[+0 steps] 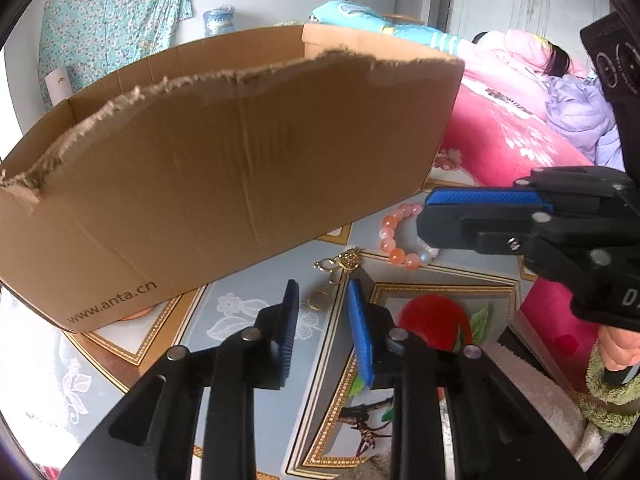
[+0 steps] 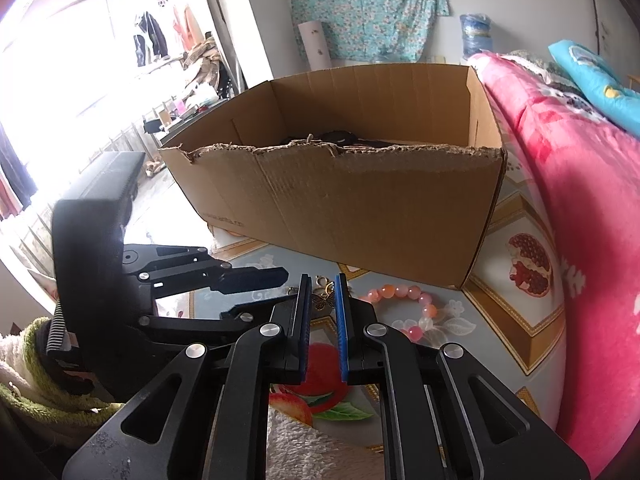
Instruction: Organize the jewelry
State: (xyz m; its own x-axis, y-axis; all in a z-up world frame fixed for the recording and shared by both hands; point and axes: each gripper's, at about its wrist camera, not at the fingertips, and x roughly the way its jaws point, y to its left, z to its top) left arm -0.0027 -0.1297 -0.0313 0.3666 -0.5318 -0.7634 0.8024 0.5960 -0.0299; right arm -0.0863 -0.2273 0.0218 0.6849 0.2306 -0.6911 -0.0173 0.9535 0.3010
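The left gripper is held released over a gold charm at lower centre. The right gripper is nearly clenched, nothing grasped. A bead bracelet lies beside it on the counter. A cardboard box blocks the upper left.

Pink bead bracelet and gold keychain lie beside box.

Home bedroom, pink bedding, hung laundry
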